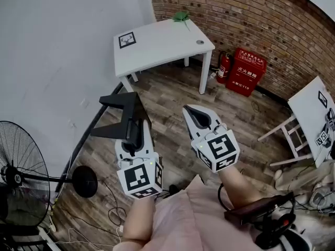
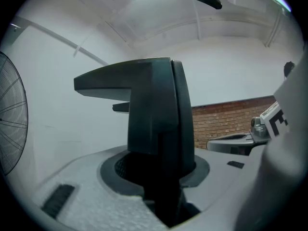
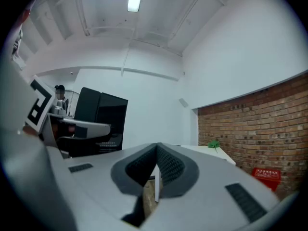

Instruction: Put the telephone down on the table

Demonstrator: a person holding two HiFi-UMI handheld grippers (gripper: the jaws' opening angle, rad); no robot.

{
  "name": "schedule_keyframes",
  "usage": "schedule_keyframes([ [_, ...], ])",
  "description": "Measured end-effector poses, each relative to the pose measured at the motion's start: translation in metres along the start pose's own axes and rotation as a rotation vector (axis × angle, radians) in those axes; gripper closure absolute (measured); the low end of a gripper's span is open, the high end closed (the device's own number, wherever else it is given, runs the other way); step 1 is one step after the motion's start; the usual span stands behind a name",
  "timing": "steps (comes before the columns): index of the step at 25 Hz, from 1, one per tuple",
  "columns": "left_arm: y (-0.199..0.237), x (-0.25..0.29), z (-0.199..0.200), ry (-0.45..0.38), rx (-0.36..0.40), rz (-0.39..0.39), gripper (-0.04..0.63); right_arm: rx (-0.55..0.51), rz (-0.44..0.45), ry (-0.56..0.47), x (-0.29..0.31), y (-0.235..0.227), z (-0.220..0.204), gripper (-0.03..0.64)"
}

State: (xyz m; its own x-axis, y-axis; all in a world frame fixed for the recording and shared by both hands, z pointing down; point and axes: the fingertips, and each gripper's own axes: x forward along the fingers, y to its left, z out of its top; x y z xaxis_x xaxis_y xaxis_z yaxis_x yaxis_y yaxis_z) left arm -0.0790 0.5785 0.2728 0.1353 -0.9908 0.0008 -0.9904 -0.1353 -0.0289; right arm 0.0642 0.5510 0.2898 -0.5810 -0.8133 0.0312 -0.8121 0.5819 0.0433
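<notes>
The black telephone [image 1: 121, 107] is an angular dark piece held upright above the wooden floor, with my left gripper [image 1: 134, 134] shut on its lower part. In the left gripper view the telephone [image 2: 154, 109] rises straight out from between the jaws of the left gripper [image 2: 163, 196] and fills the middle of the picture. My right gripper [image 1: 196, 114] hovers beside it on the right, shut with nothing between its jaws; its pads [image 3: 166, 165] meet at the tip. The white table [image 1: 162, 43] stands ahead, beyond both grippers, against the white wall.
On the table lie a square marker [image 1: 126, 39] and a small green object [image 1: 181, 16]. A fire extinguisher [image 1: 224, 67] and a red box [image 1: 245, 71] stand by the brick wall. A standing fan [image 1: 21, 177] is at the left, a second white table [image 1: 319, 114] at the right.
</notes>
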Motion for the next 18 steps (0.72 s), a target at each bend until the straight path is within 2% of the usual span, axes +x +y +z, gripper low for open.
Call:
schedule_keyframes([
  [4,-0.009,0.001,-0.005,0.017,0.000,-0.010,0.434,0.047,0.032,-0.028,-0.006,-0.005,0.001,0.612],
  [7,-0.021,0.006,-0.011,0.040,-0.046,-0.070,0.434,0.082,0.081,-0.037,-0.011,-0.010,0.002,0.572],
  [10,-0.038,0.012,-0.013,0.055,-0.137,-0.182,0.436,0.092,0.128,-0.061,-0.016,-0.022,0.010,0.549],
  [13,-0.059,0.019,-0.010,0.064,-0.179,-0.323,0.436,0.110,0.181,-0.092,-0.020,-0.038,0.020,0.534],
  [16,-0.074,0.024,-0.003,0.060,-0.278,-0.478,0.436,0.168,0.304,-0.123,-0.024,-0.043,0.033,0.480],
  [18,-0.083,0.026,0.003,0.062,-0.328,-0.583,0.436,0.222,0.412,-0.134,-0.025,-0.042,0.041,0.417],
])
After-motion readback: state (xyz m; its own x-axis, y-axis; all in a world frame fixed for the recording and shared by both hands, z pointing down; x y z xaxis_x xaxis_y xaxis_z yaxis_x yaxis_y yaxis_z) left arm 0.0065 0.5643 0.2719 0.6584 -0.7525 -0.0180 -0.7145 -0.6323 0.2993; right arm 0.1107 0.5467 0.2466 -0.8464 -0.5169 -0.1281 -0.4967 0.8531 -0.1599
